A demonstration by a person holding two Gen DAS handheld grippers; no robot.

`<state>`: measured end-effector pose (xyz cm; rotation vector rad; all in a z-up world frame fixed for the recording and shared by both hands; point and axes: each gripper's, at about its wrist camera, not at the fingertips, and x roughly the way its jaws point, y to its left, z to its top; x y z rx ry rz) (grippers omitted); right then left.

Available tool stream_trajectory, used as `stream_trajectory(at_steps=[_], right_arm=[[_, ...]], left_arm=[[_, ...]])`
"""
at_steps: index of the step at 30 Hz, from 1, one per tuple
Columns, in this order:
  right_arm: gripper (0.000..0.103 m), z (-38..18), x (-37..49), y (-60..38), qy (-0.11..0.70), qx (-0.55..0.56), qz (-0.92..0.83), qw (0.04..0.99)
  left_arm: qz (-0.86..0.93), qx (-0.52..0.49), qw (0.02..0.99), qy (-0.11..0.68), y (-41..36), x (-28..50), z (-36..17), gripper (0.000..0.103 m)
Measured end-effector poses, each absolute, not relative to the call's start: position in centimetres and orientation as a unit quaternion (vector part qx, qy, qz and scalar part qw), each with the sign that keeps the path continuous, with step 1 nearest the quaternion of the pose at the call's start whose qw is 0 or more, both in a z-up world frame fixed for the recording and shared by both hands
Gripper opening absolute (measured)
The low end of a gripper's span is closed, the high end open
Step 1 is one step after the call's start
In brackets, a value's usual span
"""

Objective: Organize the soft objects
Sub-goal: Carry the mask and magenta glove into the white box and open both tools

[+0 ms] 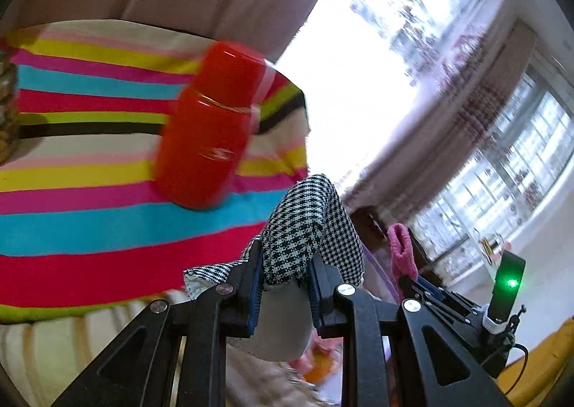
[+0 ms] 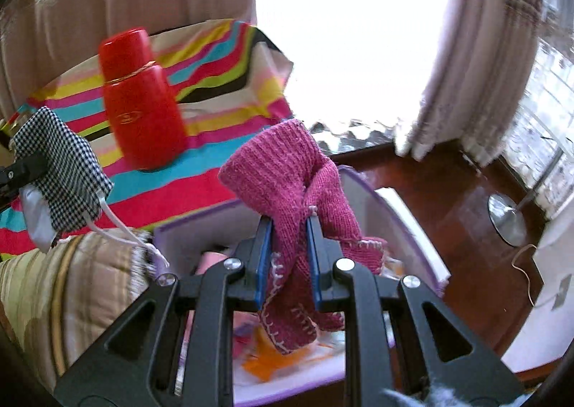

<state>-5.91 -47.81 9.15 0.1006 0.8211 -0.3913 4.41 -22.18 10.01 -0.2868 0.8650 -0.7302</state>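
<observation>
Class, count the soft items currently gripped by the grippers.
2: a houndstooth pouch in the left gripper; a pink knitted piece in the right gripper.

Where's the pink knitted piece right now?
The pink knitted piece is pinched in the right claw, center of the right wrist view, above the purple-rimmed bin, with the red flask up-left on the striped cloth.

Houndstooth black-and-white pouch (image 1: 308, 227), magenta knit (image 2: 283, 173), red flask (image 2: 141, 98), rainbow-striped cloth (image 1: 89, 227).

Woven houndstooth cloth pouch (image 1: 308, 227), ribbed pink knit mitten (image 2: 287, 170), glossy red plastic flask (image 2: 141, 98) — smooth, striped cotton tablecloth (image 1: 89, 227).
</observation>
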Motion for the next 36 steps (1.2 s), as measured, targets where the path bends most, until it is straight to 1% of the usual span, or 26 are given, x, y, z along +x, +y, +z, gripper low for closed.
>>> stream_trajectory(at_steps=[5, 7, 8, 10, 11, 12, 13, 14, 15, 16, 20, 22, 24, 30, 32, 35, 36], right_arm=[[0.023, 8.7, -7.7, -50.3, 0.401, 0.058, -0.217, 0.888], [0.023, 8.6, -8.2, -51.1, 0.401, 0.06, -0.228, 0.885], [0.024, 8.6, -8.3, -51.4, 0.4, 0.062, -0.231, 0.885], [0.024, 8.7, -8.5, -51.8, 0.4, 0.062, -0.24, 0.882], [0.026, 8.7, -8.5, -51.9, 0.402, 0.061, -0.244, 0.88], [0.034, 8.7, -8.7, -52.0, 0.403, 0.062, -0.245, 0.879], [0.04, 8.7, -8.7, -52.1, 0.403, 0.063, -0.245, 0.879], [0.054, 8.7, -8.8, -52.0, 0.403, 0.063, -0.245, 0.88], [0.065, 8.7, -8.9, -51.9, 0.402, 0.06, -0.245, 0.88], [0.067, 8.7, -9.1, -51.6, 0.401, 0.056, -0.244, 0.881], [0.068, 8.2, -9.4, -50.6, 0.411, 0.043, -0.234, 0.88], [0.069, 7.9, -9.8, -50.2, 0.416, 0.042, -0.233, 0.878], [0.069, 7.6, -10.3, -49.8, 0.423, 0.045, -0.233, 0.875], [0.069, 6.8, -11.7, -48.9, 0.434, 0.045, -0.232, 0.869], [0.069, 6.5, -11.8, -48.8, 0.439, 0.049, -0.225, 0.869], [0.069, 6.5, -11.8, -48.6, 0.441, 0.046, -0.224, 0.868], [0.069, 6.5, -11.8, -48.5, 0.441, 0.044, -0.223, 0.868]], left_arm=[[-0.379, -0.12, 0.815, 0.422, -26.6, 3.2, 9.8, 0.023], [-0.389, -0.115, 0.808, 0.427, -28.4, 2.9, 9.6, 0.026], [-0.393, -0.113, 0.805, 0.429, -29.0, 2.7, 9.4, 0.03], [-0.402, -0.105, 0.795, 0.442, -31.0, 2.7, 8.8, 0.041], [-0.404, -0.103, 0.791, 0.448, -31.3, 2.8, 8.6, 0.05], [-0.404, -0.099, 0.788, 0.454, -31.9, 2.8, 8.2, 0.056], [-0.402, -0.095, 0.787, 0.458, -32.2, 2.7, 7.9, 0.057], [-0.4, -0.092, 0.786, 0.463, -32.3, 2.6, 7.6, 0.058], [-0.399, -0.09, 0.783, 0.469, -32.3, 2.6, 7.3, 0.058], [-0.396, -0.09, 0.779, 0.477, -32.1, 2.5, 6.9, 0.058], [-0.386, -0.096, 0.759, 0.515, -29.8, 1.1, 5.5, 0.059], [-0.387, -0.099, 0.751, 0.526, -28.9, 0.1, 5.0, 0.061], [-0.382, -0.097, 0.749, 0.532, -28.0, -1.1, 4.6, 0.066], [-0.35, -0.089, 0.761, 0.539, -26.2, -3.0, 3.3, 0.068], [-0.349, -0.08, 0.757, 0.547, -26.6, -3.0, 2.8, 0.07], [-0.338, -0.064, 0.759, 0.553, -27.0, -3.1, 2.6, 0.072], [-0.338, -0.065, 0.759, 0.553, -27.0, -3.0, 2.6, 0.074]])
